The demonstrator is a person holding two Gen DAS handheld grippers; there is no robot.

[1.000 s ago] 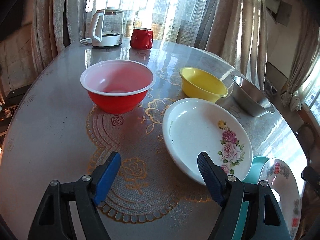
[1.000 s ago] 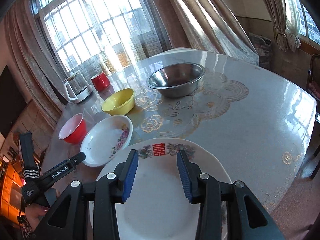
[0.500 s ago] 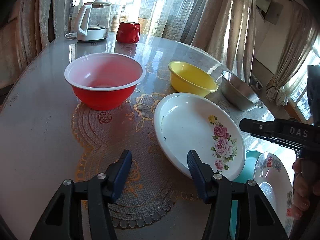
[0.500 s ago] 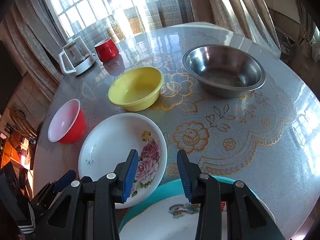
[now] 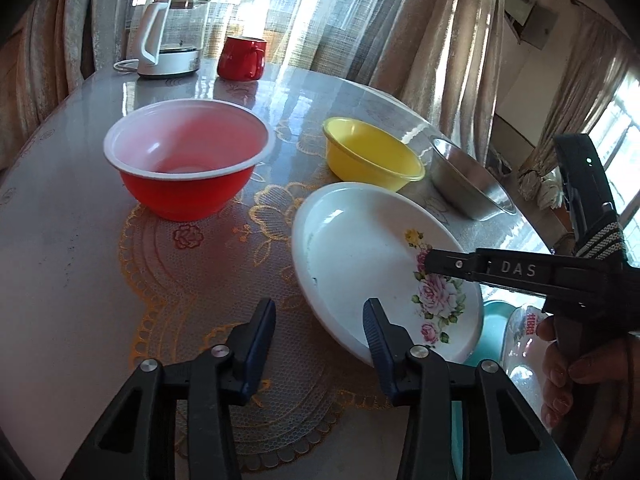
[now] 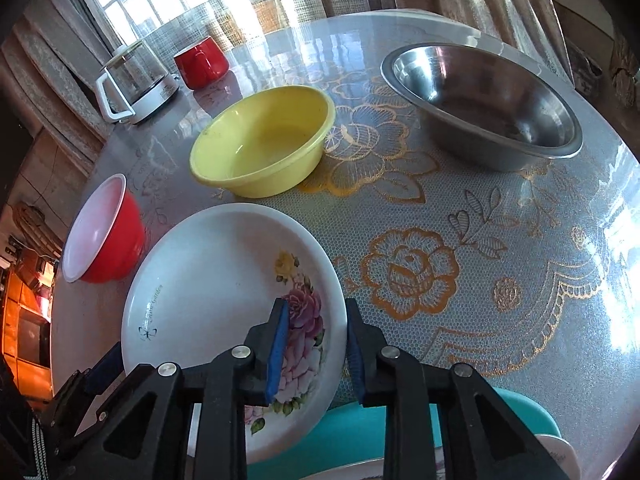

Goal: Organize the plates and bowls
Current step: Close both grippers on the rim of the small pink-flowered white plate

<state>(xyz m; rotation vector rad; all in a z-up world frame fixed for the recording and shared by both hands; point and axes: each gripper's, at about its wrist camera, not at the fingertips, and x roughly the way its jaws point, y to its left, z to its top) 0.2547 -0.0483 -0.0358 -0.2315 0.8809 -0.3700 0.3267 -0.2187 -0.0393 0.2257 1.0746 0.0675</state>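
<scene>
A white plate with pink roses (image 5: 372, 264) (image 6: 216, 292) lies on the table's lace mat. My right gripper (image 6: 316, 332) is open, its fingers straddling the plate's right rim over the rose print; it shows from the side in the left wrist view (image 5: 472, 268). My left gripper (image 5: 320, 328) is open and empty, low over the mat at the plate's near-left edge. A red bowl (image 5: 188, 168) (image 6: 100, 232), a yellow bowl (image 5: 372, 152) (image 6: 264, 140) and a steel bowl (image 5: 468, 180) (image 6: 484, 108) stand behind. A teal plate (image 6: 360, 432) holds a white patterned plate (image 5: 524, 344).
A glass kettle (image 5: 172, 36) (image 6: 136, 80) and a red mug (image 5: 242, 58) (image 6: 202, 62) stand at the table's far side by the curtained window. The round table's edge (image 6: 612, 320) runs close on the right.
My right gripper left the patterned plate on the teal plate and moved forward and down onto the rose plate's rim. My left gripper came closer to that plate and narrowed.
</scene>
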